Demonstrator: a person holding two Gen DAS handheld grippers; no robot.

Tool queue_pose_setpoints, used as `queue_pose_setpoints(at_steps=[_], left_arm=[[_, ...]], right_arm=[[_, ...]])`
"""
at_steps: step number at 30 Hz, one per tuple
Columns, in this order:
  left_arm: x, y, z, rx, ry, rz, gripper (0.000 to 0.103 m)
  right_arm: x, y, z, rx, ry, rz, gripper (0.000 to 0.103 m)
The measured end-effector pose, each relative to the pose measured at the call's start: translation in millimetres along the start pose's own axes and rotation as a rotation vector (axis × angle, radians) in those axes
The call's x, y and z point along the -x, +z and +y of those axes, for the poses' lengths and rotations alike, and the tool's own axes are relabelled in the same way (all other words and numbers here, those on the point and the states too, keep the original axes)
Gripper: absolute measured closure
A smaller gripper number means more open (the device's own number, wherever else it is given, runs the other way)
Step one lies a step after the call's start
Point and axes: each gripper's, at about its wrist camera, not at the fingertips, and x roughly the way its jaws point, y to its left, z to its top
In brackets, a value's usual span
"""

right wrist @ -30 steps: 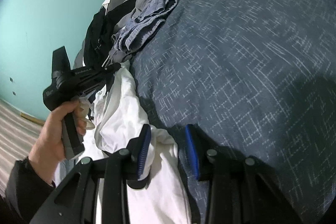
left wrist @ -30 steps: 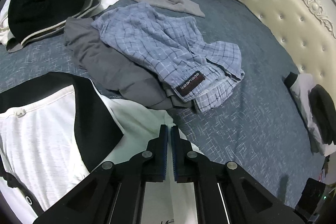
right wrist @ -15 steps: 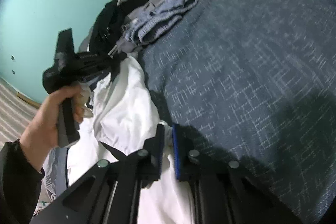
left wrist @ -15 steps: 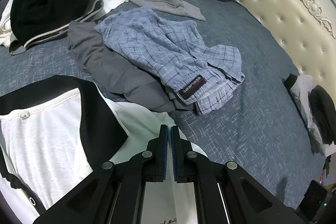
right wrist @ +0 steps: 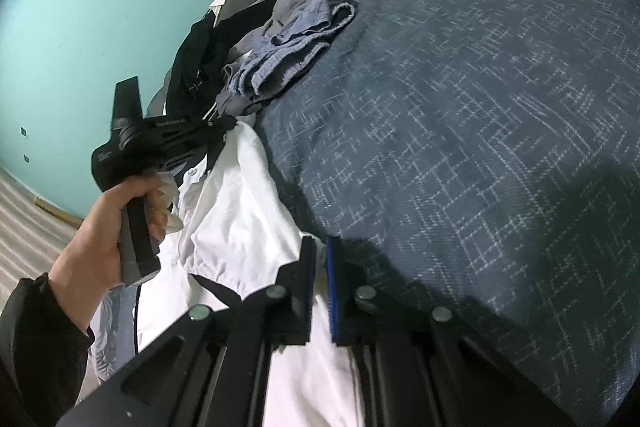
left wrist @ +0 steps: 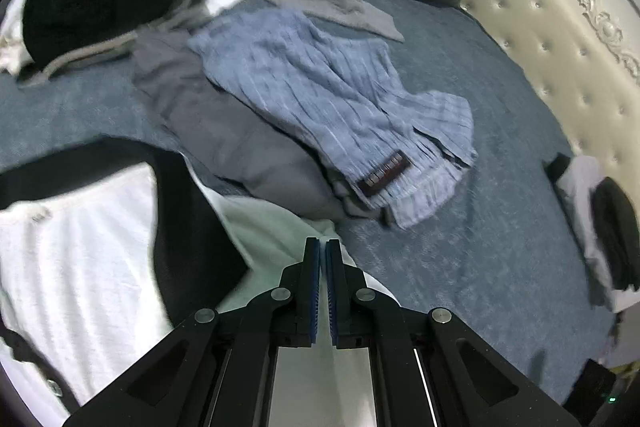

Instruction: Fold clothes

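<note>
You had both grippers pinched on the white shirt (right wrist: 236, 211) at the near edge of the bed (right wrist: 460, 147). Your left gripper (left wrist: 323, 255) clamped one fold, jaws nearly together; your right gripper (right wrist: 319, 255) clamped another, fabric between the pads. The blue shorts (left wrist: 344, 107) lay heaped beyond.

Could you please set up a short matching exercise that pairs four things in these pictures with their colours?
Things:
1. shorts
2. headboard
3. wall
4. bedspread

Colours:
A. turquoise
B. dark blue with pale flecks
C. light blue checked
D. cream, tufted

Pairs: 1-C, 2-D, 3-A, 4-B
</note>
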Motion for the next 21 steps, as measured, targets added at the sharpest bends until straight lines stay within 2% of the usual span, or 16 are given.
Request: queue_pose_setpoints(at_steps=[2,4,7,9,11,15,21], left_arm=[[4,-1,-2,-0.02,0.02,-0.006,0.096],[13,0,2,0.001,0.032,-0.018,0.093],[28,-1,9,0.02,0.02,-0.025,0.071],[37,-8,8,0.002,-0.001,-0.017,0.071],[46,-21,4,-0.015,-0.053,0.004,0.07],[55,-59,0,-0.036,-0.114,0.063,0.069],[69,-99,10,0.015,-0.172,0.084,0.064]], right_arm=[[-1,0,2,-0.002,0.012,-0.002,0.098],[-1,0,2,0.0,0.008,-0.001,0.098],[-1,1,2,-0.007,0.009,0.002,0.098],[-1,1,1,-0.013,0.011,0.003,0.098],[-1,1,1,-0.014,0.012,0.002,0.098],[0,1,1,-0.021,0.014,0.0,0.098],[2,1,2,-0.024,0.024,0.0,0.098]])
